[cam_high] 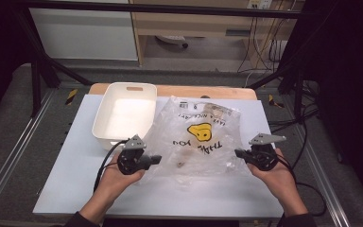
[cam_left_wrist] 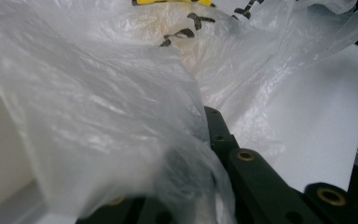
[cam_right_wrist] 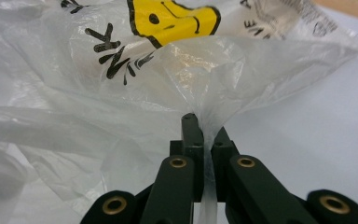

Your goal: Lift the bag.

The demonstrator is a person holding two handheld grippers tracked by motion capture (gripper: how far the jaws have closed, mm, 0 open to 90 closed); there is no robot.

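Note:
A clear plastic bag [cam_high: 196,137] with a yellow smiley face and black lettering lies spread on the white table top [cam_high: 170,194]. My left gripper [cam_high: 158,159] is shut on the bag's near-left edge. My right gripper [cam_high: 237,153] is shut on its near-right edge. In the right gripper view the bag [cam_right_wrist: 177,70] film is pinched between the closed jaws of my right gripper [cam_right_wrist: 204,122]. In the left gripper view the bag [cam_left_wrist: 112,107] film drapes over the jaws, and one black fingertip [cam_left_wrist: 214,122] shows beside it. Something pale and brownish lies inside the bag, unclear what.
A white plastic bin [cam_high: 125,113] stands at the back left of the table, touching the bag's left side. A person's hands hold both grippers near the front edge. Black frame bars and cables lie beyond the table's right side.

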